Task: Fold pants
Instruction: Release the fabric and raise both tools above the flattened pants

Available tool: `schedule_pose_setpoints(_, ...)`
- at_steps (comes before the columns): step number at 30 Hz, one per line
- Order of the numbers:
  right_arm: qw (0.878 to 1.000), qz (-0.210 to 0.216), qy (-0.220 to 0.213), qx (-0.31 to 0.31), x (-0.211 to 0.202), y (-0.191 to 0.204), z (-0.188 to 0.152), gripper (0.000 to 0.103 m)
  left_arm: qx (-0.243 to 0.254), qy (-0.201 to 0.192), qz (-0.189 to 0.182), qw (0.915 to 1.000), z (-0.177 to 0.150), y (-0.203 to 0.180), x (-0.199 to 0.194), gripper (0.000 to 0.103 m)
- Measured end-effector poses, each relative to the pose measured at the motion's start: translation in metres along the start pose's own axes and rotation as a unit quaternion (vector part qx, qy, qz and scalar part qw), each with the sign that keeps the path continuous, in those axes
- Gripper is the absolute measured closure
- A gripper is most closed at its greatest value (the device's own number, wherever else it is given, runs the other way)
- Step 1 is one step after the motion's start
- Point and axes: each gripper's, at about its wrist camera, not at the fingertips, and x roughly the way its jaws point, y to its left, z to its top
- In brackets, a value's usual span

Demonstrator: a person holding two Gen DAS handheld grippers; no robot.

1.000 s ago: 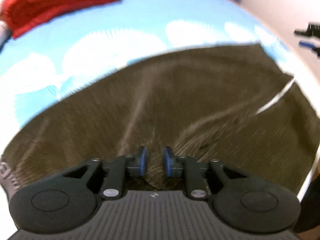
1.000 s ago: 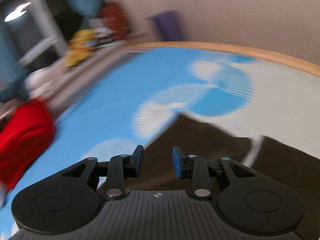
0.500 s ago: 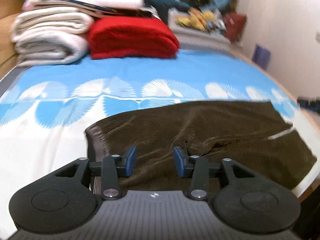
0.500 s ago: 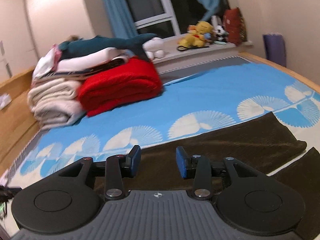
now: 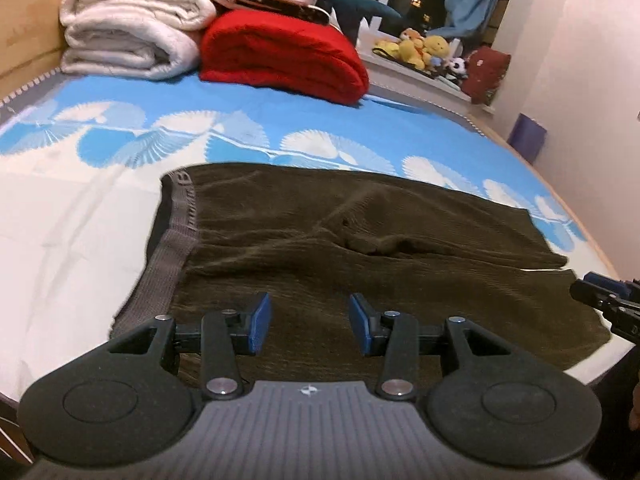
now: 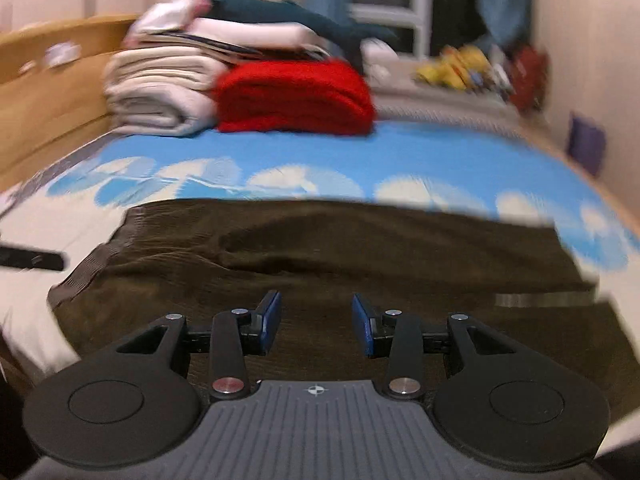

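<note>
Pants (image 5: pixel 360 240) lie flat on the bed (image 5: pixel 80 216), near edge, waistband left, legs right. Left gripper (image 5: pixel 310 322) and right gripper (image 6: pixel 316 322) hover above them, jaws open, nothing between. Red blanket (image 5: pixel 280 56) and white bedding (image 5: pixel 132 32) sit far-left.

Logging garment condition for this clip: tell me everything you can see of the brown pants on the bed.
The brown pants look like dark ribbed corduroy with a grey knit waistband at the left. They lie spread flat across the blue and white bedsheet, legs running right, a thin slit of sheet showing between them near the hems. Soft creases bunch around the crotch. Nothing grips them: both grippers hover above, jaws open and empty.
</note>
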Motion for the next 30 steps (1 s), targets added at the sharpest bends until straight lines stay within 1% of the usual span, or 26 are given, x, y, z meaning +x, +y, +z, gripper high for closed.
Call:
schedule_pose_setpoints(1,1.0,0.0,-0.008,-0.013,-0.007,0.005,0.001,0.061,-0.005,0.005,-0.007,1.0,-0.002,0.002,0.002,0.055)
schedule_pose_setpoints(3,1.0,0.006,-0.016,-0.017,-0.016,0.007,0.002,0.058,-0.004,0.006,-0.007,1.0,-0.004,0.001,0.005,0.056)
schedule_pose_setpoints(6,1.0,0.003,-0.002,-0.012,-0.012,0.004,-0.007,0.058,0.002,0.011,-0.009,0.9999,-0.005,-0.002,0.009,0.058)
schedule_pose_setpoints(8,1.0,0.002,0.006,-0.005,-0.004,0.0,-0.016,0.058,0.012,0.014,-0.009,0.9998,-0.005,-0.005,0.011,0.065)
schedule_pose_setpoints(9,1.0,0.0,0.013,0.001,0.003,-0.002,-0.022,0.058,0.02,0.016,-0.009,0.9996,-0.006,-0.008,0.013,0.071)
schedule_pose_setpoints(10,0.999,-0.005,0.034,0.0,0.015,-0.003,-0.026,0.058,0.032,0.017,-0.006,0.9993,-0.005,-0.011,0.014,0.075)
schedule_pose_setpoints(11,0.999,-0.013,0.05,0.004,0.024,-0.003,-0.024,0.058,0.041,0.017,-0.003,0.999,-0.005,-0.013,0.014,0.076)
schedule_pose_setpoints(13,0.999,-0.003,0.033,0.023,0.027,-0.005,-0.019,0.058,0.052,0.017,-0.001,0.9985,-0.002,-0.016,0.013,0.082)
schedule_pose_setpoints(15,0.999,0.002,0.027,0.033,0.028,-0.005,-0.013,0.058,0.059,0.018,-0.002,0.9981,0.006,-0.018,0.01,0.084)
schedule_pose_setpoints(18,0.999,0.013,0.026,0.042,0.028,-0.004,-0.011,0.058,0.087,0.003,-0.005,0.9962,0.026,-0.02,0.001,0.084)
schedule_pose_setpoints(21,0.999,0.02,0.025,0.029,0.029,0.001,-0.01,0.058,0.116,-0.014,-0.005,0.9931,0.048,-0.015,-0.002,0.084)
schedule_pose_setpoints(23,0.999,0.022,0.031,0.021,0.033,0.004,-0.011,0.058,0.122,-0.029,0.0,0.9921,0.064,-0.003,-0.003,0.084)
schedule_pose_setpoints(26,0.999,0.021,0.044,0.011,0.04,0.009,-0.015,0.058,0.095,-0.047,0.005,0.9944,0.083,0.034,0.007,0.084)
schedule_pose_setpoints(28,0.999,0.022,0.048,0.002,0.043,0.013,-0.017,0.058,0.061,-0.045,0.018,0.997,0.087,0.068,0.028,0.085)
schedule_pose_setpoints(30,0.999,0.023,0.048,-0.005,0.046,0.018,-0.016,0.058,0.015,-0.03,0.029,0.999,0.078,0.105,0.054,0.087)
